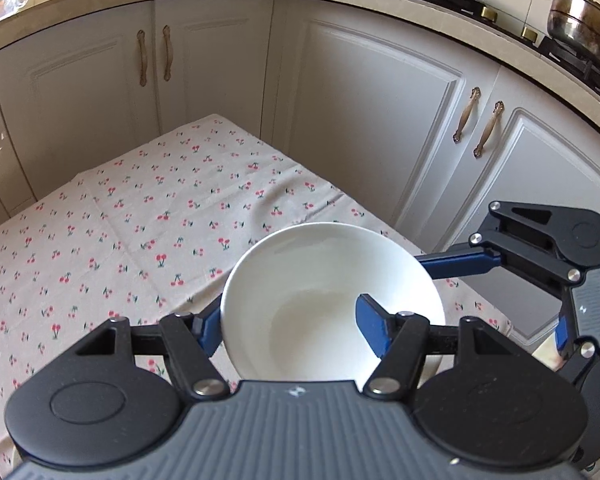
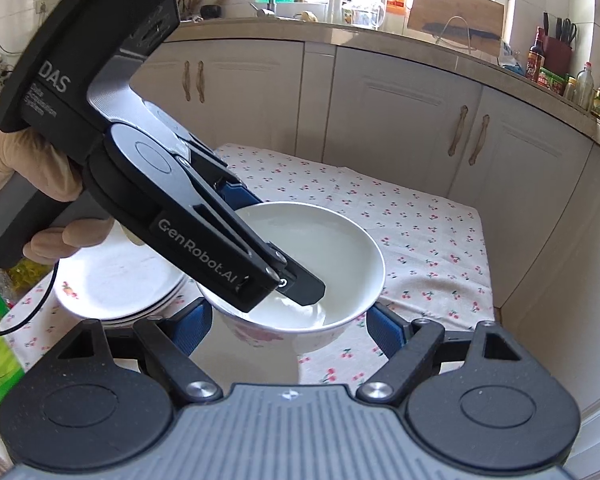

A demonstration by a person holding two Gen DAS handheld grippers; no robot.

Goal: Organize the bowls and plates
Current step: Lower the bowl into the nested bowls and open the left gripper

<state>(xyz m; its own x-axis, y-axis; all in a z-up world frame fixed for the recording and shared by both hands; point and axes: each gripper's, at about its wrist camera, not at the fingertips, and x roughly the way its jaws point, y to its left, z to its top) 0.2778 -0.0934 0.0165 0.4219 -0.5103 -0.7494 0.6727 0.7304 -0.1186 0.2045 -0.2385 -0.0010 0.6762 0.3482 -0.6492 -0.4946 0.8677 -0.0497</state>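
Right wrist view: the left gripper (image 2: 256,248) pinches the white bowl's (image 2: 332,256) rim, carried above the tablecloth (image 2: 420,216), while the right gripper (image 2: 288,324) straddles it wide, plate stack (image 2: 112,284) lying left.

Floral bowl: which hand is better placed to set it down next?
Left, probably. The left gripper pinches the bowl by its wall, one finger inside and one outside. The right gripper merely flanks the bowl with its fingers; whether they press is unclear.
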